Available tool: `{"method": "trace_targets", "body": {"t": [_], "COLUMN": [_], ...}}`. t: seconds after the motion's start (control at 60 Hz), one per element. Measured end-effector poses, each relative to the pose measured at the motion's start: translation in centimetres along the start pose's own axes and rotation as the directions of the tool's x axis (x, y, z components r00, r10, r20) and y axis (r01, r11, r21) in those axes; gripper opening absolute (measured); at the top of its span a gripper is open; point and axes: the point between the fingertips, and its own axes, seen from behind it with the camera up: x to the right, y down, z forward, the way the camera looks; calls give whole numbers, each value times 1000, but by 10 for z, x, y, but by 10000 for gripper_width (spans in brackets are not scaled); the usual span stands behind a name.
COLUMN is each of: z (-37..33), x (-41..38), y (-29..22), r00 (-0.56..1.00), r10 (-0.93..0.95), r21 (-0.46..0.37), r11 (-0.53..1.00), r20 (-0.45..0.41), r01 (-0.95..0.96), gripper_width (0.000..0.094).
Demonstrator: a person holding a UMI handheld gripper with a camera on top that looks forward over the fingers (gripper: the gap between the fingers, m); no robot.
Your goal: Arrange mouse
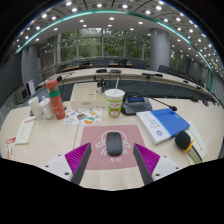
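A dark grey mouse (114, 145) lies on a pink mouse mat (96, 136) with white markings, on a beige table (40, 148). My gripper (113, 157) hovers over the near edge of the mat. Its two fingers with magenta pads (77, 155) stand wide apart, one on either side of the mouse. The mouse rests on the mat between the fingertips with a clear gap at each side. Nothing is held.
Beyond the mat stand a paper cup (114, 102), a sticker sheet (86, 117), an orange bottle (56, 101) and a white remote (25, 131). A blue-and-white book (163, 123) and a yellow-black object (183, 141) lie right of the mat.
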Motion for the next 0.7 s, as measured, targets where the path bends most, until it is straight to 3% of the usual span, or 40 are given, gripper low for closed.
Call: {"method": "trace_targets", "body": {"t": [0.35,0.7], "z": [-241,-337], "x": [-23,-34], "y": [50,87], "r00": [998,994], "r10": [5,-31], "r21": [31,56], "r11": [999,998], "r20": [-61,-102], "r01": [-3,37], "gripper_width": [863,854]}}
